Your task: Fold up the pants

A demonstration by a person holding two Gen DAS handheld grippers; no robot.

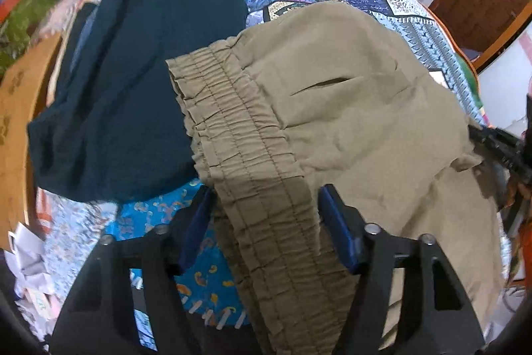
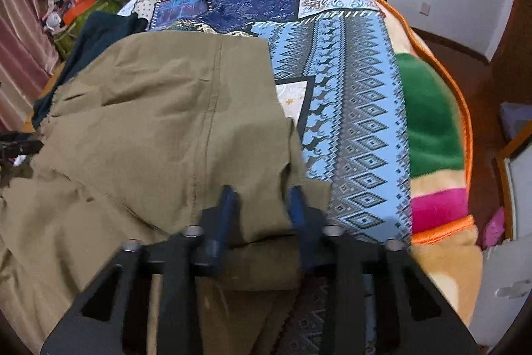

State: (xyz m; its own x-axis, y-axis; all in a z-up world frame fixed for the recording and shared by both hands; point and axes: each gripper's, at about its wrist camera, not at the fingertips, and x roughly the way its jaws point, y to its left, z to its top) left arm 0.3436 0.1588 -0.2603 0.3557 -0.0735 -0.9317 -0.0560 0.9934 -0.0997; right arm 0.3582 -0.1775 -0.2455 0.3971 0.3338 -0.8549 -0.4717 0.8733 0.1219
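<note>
— How far along is it?

— Partway, I'd say. The khaki cotton pants (image 1: 332, 108) lie doubled on the blue patchwork bedspread (image 2: 349, 108) ahead of both grippers, but the near cloth is rumpled, so another fold and smoothing remain.

— And that dark teal garment (image 1: 133, 72)?

— Flat, beyond and left of the left gripper (image 1: 262, 212), which straddles the elastic waistband (image 1: 239, 135), fingers spread wide. The right gripper (image 2: 262, 205) pinches a khaki flap.

Khaki pants (image 1: 349, 108), dark teal garment (image 1: 133, 72), blue patchwork bedspread (image 2: 349, 108).
</note>
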